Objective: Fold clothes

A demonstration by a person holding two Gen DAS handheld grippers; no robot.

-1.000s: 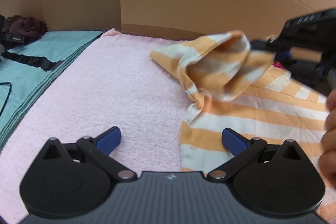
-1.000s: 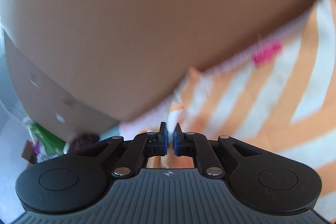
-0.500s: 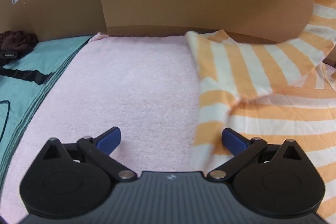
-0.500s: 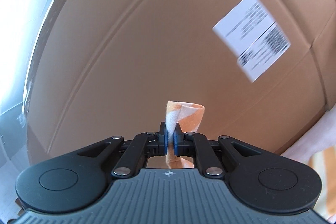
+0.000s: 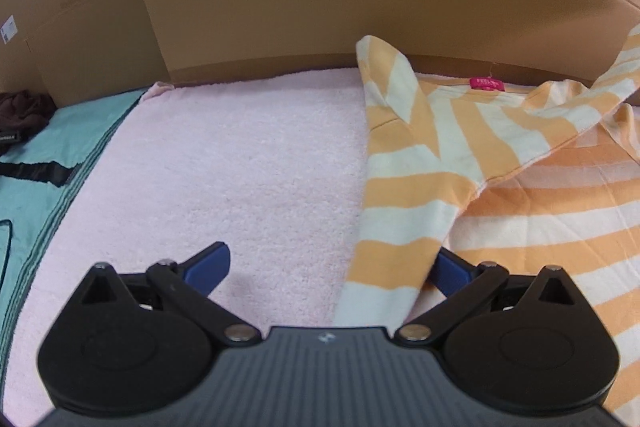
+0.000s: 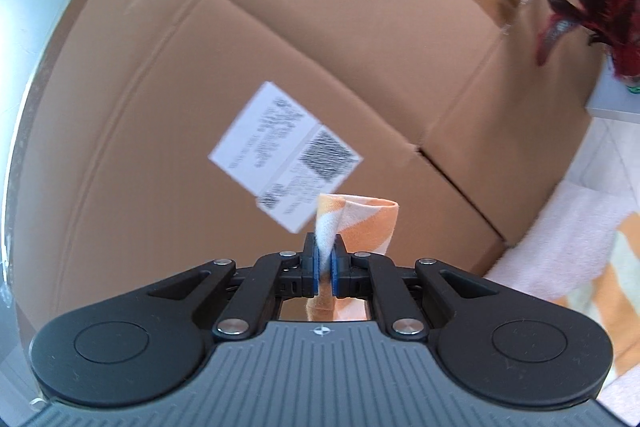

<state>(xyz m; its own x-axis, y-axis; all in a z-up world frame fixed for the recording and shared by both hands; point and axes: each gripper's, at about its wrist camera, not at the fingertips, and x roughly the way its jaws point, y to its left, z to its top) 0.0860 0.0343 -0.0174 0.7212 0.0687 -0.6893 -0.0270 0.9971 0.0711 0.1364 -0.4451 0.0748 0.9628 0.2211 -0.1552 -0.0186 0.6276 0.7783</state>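
cardboard boxes (image 5: 320, 7) wall off the back of a pink towel (image 5: 240, 167) that lies beside a teal cloth (image 5: 36, 155). an orange-and-white striped shirt (image 5: 520, 195) lies on the towel's right half, its pink neck label (image 5: 486, 83) near the boxes. the left gripper (image 5: 326, 267) sits low over the towel with its blue pads spread wide, the shirt's left edge lying between them. the right gripper (image 6: 325, 261), raised in front of a box with a white shipping label (image 6: 284, 155), is pressed together, pinching a rolled bit of the shirt's fabric.
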